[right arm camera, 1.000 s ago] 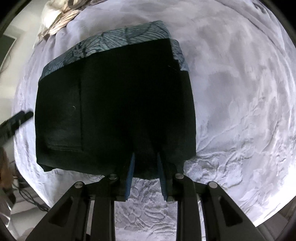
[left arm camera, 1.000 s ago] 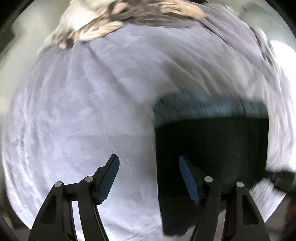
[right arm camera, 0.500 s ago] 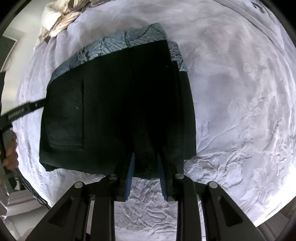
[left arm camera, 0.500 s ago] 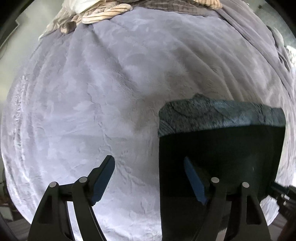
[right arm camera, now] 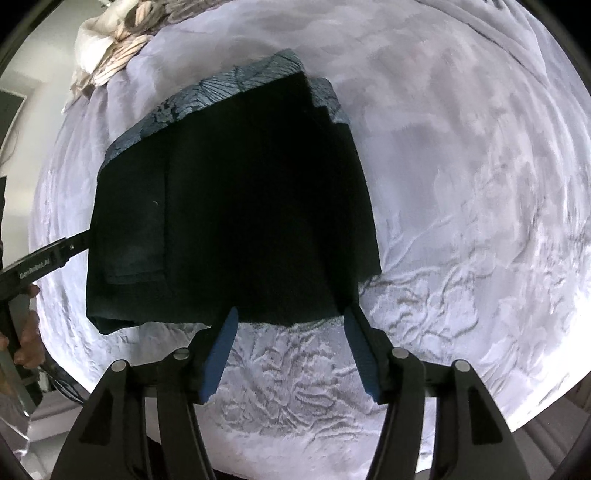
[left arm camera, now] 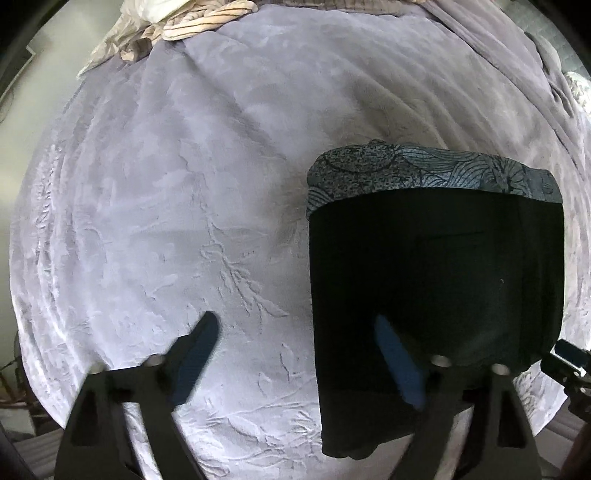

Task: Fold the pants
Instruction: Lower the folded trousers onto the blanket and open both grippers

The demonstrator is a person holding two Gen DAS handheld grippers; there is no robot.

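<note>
On the lavender bedspread (right arm camera: 461, 221) the dark pants (right arm camera: 236, 206) lie as a compact folded block, the patterned blue band (left arm camera: 424, 170) along the far edge. Half a second ago the right tongs (right arm camera: 290, 345) were clamped on the near hem; now they stand spread, just clear of the cloth. The left tongs (left arm camera: 299, 354) are spread wide too, one finger over the pants' left part. With both released, the fold looks finished. A striped cloth heap (left arm camera: 192, 26) sits well apart.
</note>
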